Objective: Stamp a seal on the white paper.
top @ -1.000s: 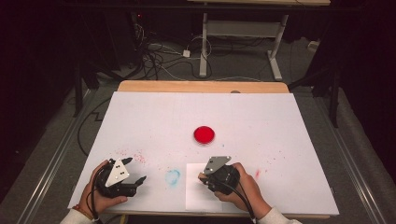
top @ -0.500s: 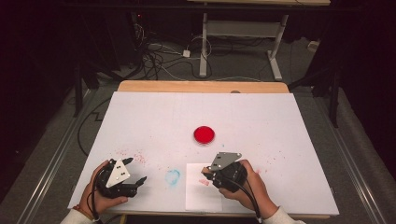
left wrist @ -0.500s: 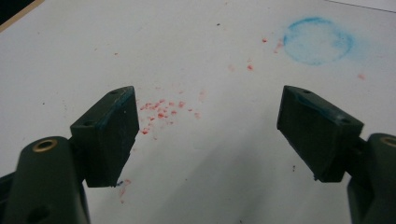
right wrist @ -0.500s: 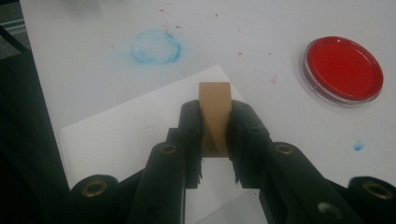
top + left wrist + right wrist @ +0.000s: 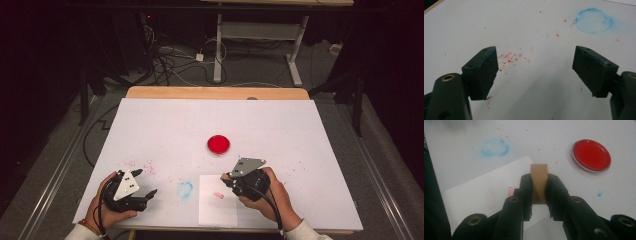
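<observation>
Table [image 5: 165, 125] under white covering fills the high view, and your two hands come in at its near edge. Your left gripper [image 5: 142, 189] sits at the near left corner, jaws spread, above scattered red specks [image 5: 140, 166]. Your right gripper [image 5: 229, 180] hovers over the top edge of a white paper sheet [image 5: 217, 207], which carries a faint red stamp mark [image 5: 218, 195]. A round red ink pad [image 5: 218, 144] lies just beyond it, apart from the sheet, and a blue ring smudge [image 5: 185, 189] sits just left of the paper.

In the left gripper view your jaws stand wide apart with nothing between them; red specks [image 5: 509, 58] lie on the surface near one jaw and the blue ring smudge [image 5: 594, 20] is farther off.

In the right gripper view your jaws are closed tight on a small wooden block [image 5: 539, 181], held above the paper sheet [image 5: 486, 192]. The red stamp mark [image 5: 510, 191] shows beside the jaws, the red ink pad [image 5: 591, 156] lies well off the sheet, and the blue ring smudge [image 5: 495, 147] is beyond the paper's corner.
</observation>
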`<state>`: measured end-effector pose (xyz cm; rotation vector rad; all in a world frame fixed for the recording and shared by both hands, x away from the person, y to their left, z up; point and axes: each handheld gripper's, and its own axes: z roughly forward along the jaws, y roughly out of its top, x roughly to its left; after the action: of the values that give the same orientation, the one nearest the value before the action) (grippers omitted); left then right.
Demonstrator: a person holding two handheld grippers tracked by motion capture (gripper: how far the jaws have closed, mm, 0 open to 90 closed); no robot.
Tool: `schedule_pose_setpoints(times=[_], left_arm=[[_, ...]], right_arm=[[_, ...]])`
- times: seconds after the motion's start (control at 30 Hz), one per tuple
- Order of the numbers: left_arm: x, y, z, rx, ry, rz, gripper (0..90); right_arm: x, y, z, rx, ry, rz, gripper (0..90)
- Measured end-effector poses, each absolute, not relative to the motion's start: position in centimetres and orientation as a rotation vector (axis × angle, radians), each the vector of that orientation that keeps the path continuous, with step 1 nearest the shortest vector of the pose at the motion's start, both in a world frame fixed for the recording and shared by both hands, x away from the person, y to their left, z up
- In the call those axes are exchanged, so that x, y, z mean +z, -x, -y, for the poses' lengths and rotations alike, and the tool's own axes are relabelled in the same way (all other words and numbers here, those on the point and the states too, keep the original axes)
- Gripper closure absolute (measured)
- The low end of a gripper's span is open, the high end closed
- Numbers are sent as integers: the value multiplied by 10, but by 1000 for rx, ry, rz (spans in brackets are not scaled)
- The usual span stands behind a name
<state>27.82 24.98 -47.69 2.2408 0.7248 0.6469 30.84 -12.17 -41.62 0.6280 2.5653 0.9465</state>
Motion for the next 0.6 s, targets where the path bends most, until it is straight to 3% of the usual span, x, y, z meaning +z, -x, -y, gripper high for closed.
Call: schedule_pose_setpoints(times=[0.6], left_arm=[[-476,-278,-249,649,-2245,-720,201]], right_arm=[[-412,-319,133,951,-673,-2527,761]])
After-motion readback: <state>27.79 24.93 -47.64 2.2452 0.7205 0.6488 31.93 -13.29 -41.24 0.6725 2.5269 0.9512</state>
